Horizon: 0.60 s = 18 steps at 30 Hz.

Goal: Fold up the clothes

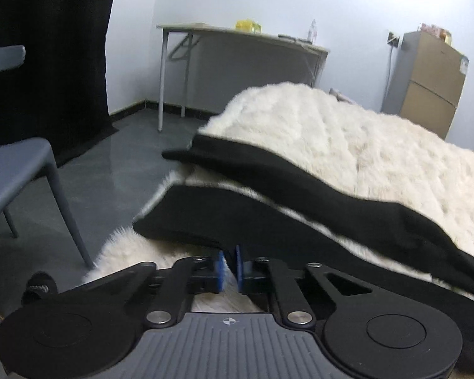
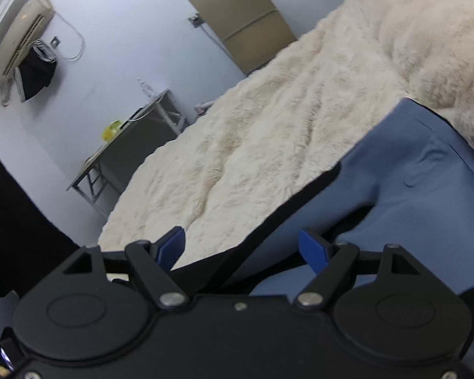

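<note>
A black garment (image 1: 268, 186) lies in long folds on a cream furry blanket (image 1: 363, 145). Its near edge rises off the fur and runs down to my left gripper (image 1: 229, 268), whose blue pads (image 1: 218, 271) are shut on that edge. In the right wrist view a blue garment (image 2: 395, 183) with a black band (image 2: 268, 221) along its edge rests on the blanket (image 2: 252, 126). My right gripper (image 2: 243, 248) stands open. The band and blue cloth pass between its fingers without the pads (image 2: 314, 249) pressing on them.
A grey chair (image 1: 15, 170) stands on the dark floor to the left of the bed. A folding table (image 1: 237, 41) with small items and a brown fridge (image 1: 433, 79) stand by the far wall. A black curtain (image 1: 47, 47) hangs at the left.
</note>
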Available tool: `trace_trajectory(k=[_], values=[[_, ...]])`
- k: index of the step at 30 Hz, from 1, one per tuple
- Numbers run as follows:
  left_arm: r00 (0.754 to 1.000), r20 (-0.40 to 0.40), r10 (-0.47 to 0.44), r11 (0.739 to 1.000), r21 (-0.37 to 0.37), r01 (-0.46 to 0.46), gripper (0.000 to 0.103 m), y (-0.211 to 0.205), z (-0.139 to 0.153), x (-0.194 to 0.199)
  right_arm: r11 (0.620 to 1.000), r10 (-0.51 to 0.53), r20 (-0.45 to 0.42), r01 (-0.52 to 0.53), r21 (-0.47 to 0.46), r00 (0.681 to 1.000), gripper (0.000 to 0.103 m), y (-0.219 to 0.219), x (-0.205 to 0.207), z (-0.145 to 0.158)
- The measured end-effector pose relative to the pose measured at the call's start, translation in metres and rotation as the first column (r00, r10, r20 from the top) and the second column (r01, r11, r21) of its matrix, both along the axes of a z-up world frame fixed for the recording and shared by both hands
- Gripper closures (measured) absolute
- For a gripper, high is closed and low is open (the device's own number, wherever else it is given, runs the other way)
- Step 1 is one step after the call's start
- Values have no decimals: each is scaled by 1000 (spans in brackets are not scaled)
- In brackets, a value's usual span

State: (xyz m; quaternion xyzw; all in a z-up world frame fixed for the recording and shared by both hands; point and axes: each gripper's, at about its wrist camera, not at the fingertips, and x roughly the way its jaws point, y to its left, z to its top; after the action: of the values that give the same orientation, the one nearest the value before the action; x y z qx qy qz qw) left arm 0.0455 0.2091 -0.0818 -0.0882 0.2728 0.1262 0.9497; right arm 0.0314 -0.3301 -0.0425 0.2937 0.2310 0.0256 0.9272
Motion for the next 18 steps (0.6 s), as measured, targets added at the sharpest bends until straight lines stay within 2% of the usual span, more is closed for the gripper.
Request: trace_trajectory(k=[1, 5, 7, 8, 9, 11, 13, 15, 18], values=[[1000, 21, 0, 1000, 16, 0, 100, -1, 8, -6, 1000, 1, 4, -1, -7, 1000, 25, 1, 0, 1], [994, 107, 37, 999, 5, -37, 100, 11, 38, -28, 1000, 13, 9, -13, 7, 1000, 25, 3, -1, 2], [992, 113, 57, 998, 22, -60, 98, 18, 47, -35, 1000, 19, 7, -19, 16, 1000, 25, 4, 0, 1], [995, 72, 66, 997, 23, -68, 95, 24, 46, -35, 1000, 23, 6, -23, 18, 1000, 25, 5, 1, 1], [997, 30, 75, 997, 25, -76, 91, 30, 45, -36, 999, 29, 3, -30, 19, 1000, 25, 7, 2, 0], [993, -30, 115, 992, 47, -113, 51, 40, 43, -38, 999, 44, -4, -43, 12, 999, 25, 10, 4, 0], [983, -65, 172, 982, 84, -167, 45, 51, 40, -42, 999, 52, -4, -52, 1, 999, 25, 12, 4, 1], [976, 0, 217, 973, 78, -216, 38, 61, 49, -52, 998, 56, -1, -56, -8, 998, 25, 14, 3, 1], [977, 56, 208, 977, 27, -209, 25, 64, 59, -53, 999, 54, -17, -54, 3, 998, 25, 13, 4, -1]])
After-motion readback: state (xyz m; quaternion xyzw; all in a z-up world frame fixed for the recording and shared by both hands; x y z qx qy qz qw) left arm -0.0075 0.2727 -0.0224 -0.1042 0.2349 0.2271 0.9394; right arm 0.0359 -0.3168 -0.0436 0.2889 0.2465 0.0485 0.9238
